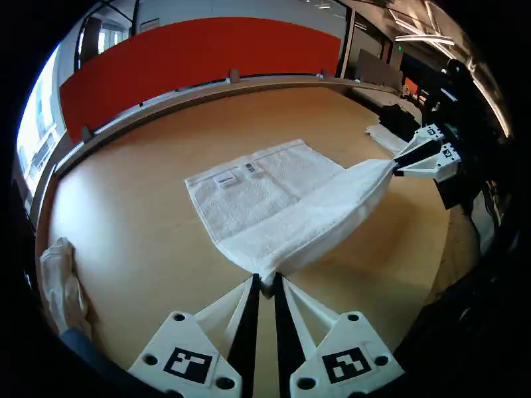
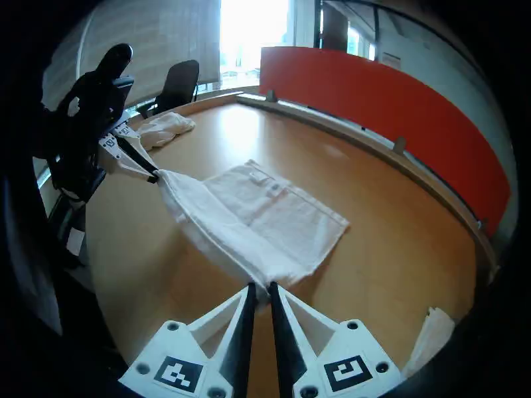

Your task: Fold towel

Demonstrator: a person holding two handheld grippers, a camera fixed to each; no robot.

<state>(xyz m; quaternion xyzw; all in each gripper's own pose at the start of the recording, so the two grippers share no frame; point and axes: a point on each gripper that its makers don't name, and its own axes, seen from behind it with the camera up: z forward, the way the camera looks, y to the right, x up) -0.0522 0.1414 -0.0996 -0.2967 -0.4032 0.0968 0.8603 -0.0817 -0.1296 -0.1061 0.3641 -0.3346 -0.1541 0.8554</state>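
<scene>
**Fingers Clamp Two Towel Corners, One Edge Raised**

Left gripper [image 1: 265, 282] fingers sit almost together at the bottom of the left gripper view, with one corner of the white towel [image 1: 265, 199] pinched between their tips. From that corner the towel's raised edge runs up and to the right to the right gripper [image 1: 397, 164]. Its dark fingers are closed on the other corner, above the wooden table [image 1: 146, 219]. Between the two grips the cloth hangs in a sloping band, off the tabletop. The rest of the towel lies flat on the table beyond, with two small tags [image 1: 233, 175] near its far edge.

From the right gripper view, the right gripper [image 2: 261, 290] shows the same narrow gap between its fingers, which are clamped on its corner of the towel [image 2: 272, 219]. The left gripper [image 2: 154, 176] appears across the raised edge at the left, gripping the opposite corner.

A crumpled cloth [image 1: 60, 285] lies near the table's edge, to the left of the left gripper and well apart from the towel. A second cloth [image 1: 385, 136] rests on the table beyond the right gripper. A red partition [image 1: 199, 53] runs along the far side of the table. Two dark office chairs [image 2: 179, 83] stand by a bright window [image 2: 252, 33].
</scene>
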